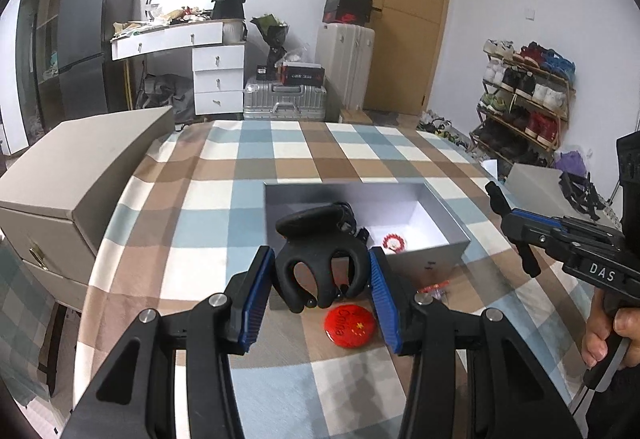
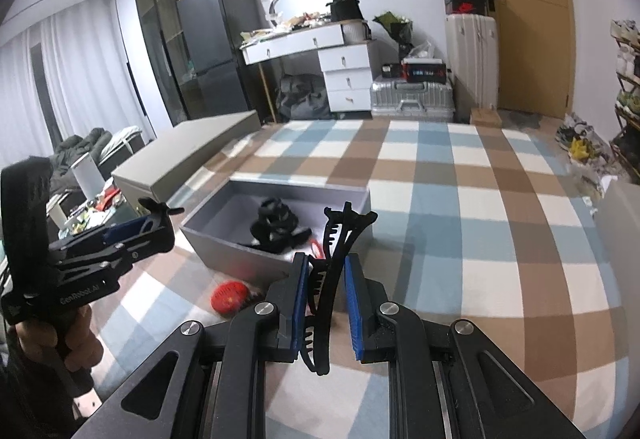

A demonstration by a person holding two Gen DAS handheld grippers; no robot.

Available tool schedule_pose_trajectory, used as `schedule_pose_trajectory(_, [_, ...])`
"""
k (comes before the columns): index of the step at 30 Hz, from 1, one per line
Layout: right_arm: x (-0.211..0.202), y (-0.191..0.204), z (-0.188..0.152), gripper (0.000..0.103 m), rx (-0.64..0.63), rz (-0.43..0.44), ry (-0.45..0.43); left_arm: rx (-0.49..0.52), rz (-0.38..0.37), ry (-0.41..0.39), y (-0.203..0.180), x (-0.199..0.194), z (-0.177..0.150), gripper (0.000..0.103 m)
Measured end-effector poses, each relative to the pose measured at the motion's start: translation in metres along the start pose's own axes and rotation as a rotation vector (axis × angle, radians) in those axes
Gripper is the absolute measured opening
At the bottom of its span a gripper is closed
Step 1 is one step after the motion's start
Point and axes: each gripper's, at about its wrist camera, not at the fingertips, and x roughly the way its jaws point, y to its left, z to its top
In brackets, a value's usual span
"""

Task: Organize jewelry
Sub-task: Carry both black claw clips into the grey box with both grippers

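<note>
Black claw clip [image 1: 320, 259], chunky, matte, curved prongs pointing down, pinched at its sides between blue pads [image 1: 256, 299] of left gripper [image 1: 322, 295]; jaws partly closed, pressed on clip. Clip held above near wall of grey box [image 1: 440, 259], off the cloth.

Slim black comb clip [image 2: 332, 279], long, bowed, toothed on one side, standing nearly upright in right gripper [image 2: 325, 303]; jaws almost closed on it, left pad touching teeth, right pad close beside the bow; top end forked and poking above pads. Held just in front of box.

Box open, shallow, on checked cloth [image 1: 200, 199]; inside: heap of black hair ties [image 2: 276, 223], red-and-white bead piece [image 1: 394, 243]. Red round badge [image 1: 351, 326] flat on cloth just before box's near wall, beneath left gripper. Small red bits [image 1: 436, 289] beside box corner, too blurred to name.

Both grippers angled downward toward box, side by side, well apart. Right hand [image 1: 612, 335] wrapped on its handle at right edge of left view; left hand [image 2: 52, 339] likewise at left edge of right view.

Large beige case [image 1: 80, 175] along cloth's left edge, near box's left side. Wide bare cloth to right of and beyond box; far edge of cloth meets floor clutter.
</note>
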Motion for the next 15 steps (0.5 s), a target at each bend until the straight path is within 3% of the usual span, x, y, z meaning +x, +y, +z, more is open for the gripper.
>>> schedule_pose_trajectory(15, [0.025,0.006,0.025,0.017,0.067,0.066,0.002,-0.003,-0.009,-0.028,0.008,0.013,0.018,0.041])
